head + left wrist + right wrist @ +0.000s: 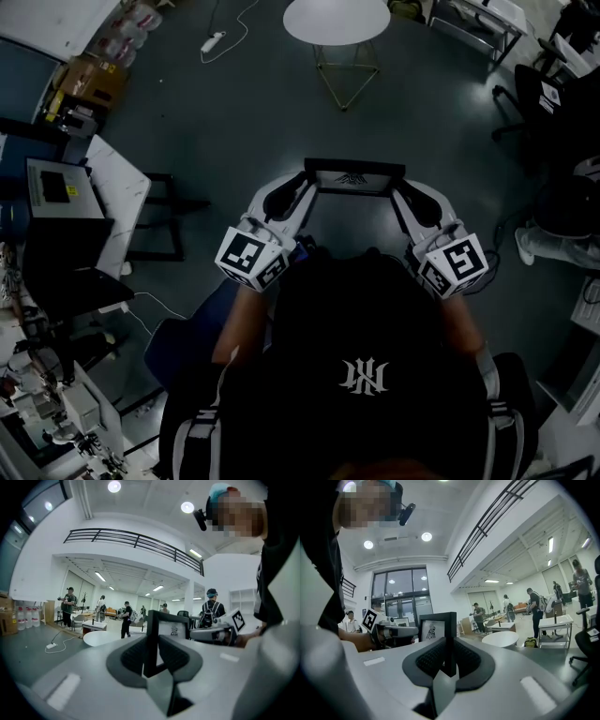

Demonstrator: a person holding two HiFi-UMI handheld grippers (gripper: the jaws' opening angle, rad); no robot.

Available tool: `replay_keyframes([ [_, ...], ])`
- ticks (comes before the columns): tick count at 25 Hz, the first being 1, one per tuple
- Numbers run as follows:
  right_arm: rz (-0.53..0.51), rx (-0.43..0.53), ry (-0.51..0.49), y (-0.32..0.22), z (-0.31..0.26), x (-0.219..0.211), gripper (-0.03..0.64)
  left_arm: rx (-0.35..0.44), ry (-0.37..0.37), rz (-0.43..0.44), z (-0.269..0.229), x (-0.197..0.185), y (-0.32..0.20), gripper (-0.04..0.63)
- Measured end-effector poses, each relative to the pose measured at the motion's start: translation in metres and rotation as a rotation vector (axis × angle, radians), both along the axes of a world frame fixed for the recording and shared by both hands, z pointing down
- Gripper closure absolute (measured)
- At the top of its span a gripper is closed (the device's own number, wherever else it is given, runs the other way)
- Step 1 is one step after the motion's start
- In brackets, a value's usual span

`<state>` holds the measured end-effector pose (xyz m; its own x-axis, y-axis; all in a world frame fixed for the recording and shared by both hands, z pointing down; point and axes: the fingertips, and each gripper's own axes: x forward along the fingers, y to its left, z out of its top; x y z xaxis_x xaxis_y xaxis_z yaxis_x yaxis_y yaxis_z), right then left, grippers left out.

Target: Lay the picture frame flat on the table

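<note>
A black picture frame (354, 178) with a small dark emblem on white hangs in the air in front of the person, above the dark floor. My left gripper (307, 187) is shut on its left edge and my right gripper (401, 191) on its right edge. In the left gripper view, the frame's black edge (151, 634) stands upright between the ribbed pads, where the left gripper (151, 657) pinches it, and the right gripper (220, 632) shows beyond. From the right gripper (450, 662), the frame (436, 630) rises between its pads with the left gripper (389, 631) behind.
A round white table (336, 21) on a wire base stands ahead on the floor. A white desk (117, 187) with a dark chair is at the left, and office chairs (534, 94) are at the right. A power strip (213, 41) lies far ahead. Several people stand in the distance.
</note>
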<state>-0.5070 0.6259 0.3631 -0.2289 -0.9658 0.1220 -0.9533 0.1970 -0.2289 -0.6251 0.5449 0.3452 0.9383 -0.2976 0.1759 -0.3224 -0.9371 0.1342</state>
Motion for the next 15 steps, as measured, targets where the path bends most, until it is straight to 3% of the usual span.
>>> replay_keyframes([
  [10,-0.026,-0.002,-0.044,0.06,0.026,0.065,0.571,-0.009,-0.058,0.0,0.023,0.065,0.061,0.52],
  [15,-0.045,-0.01,-0.045,0.07,0.027,0.066,0.571,-0.022,-0.077,0.01,0.022,0.069,0.067,0.52],
])
